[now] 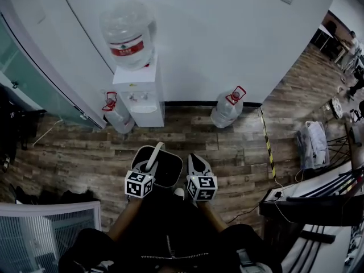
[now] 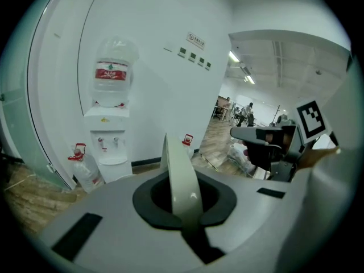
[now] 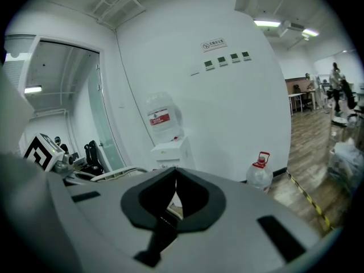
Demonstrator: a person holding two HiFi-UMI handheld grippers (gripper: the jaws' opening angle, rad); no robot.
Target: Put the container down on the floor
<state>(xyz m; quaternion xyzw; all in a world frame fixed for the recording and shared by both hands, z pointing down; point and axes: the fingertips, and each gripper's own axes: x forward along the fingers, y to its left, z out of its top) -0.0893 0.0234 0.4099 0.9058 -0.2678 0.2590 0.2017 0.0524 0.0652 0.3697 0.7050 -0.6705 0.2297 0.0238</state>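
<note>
White water dispenser [image 1: 139, 92] stands against the white wall [image 1: 227, 38], with a clear, red-labelled bottle [image 1: 128, 33] inverted on top. A red-capped spare bottle [image 1: 116, 117] sits just beside its base on the glass partition [image 1: 23, 73] side. A second spare [image 1: 227, 108] sits near the other side, at the black skirting. Yellow-black tape [image 1: 267, 147] runs out from the wall. A clear plastic bag [image 1: 311, 144] lies beyond the tape.

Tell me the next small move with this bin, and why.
Probably lower the left hand-held gripper straight down. It is shut on the white handle, and the black bin appears to hang above the wooden floor, not yet resting on it.
</note>
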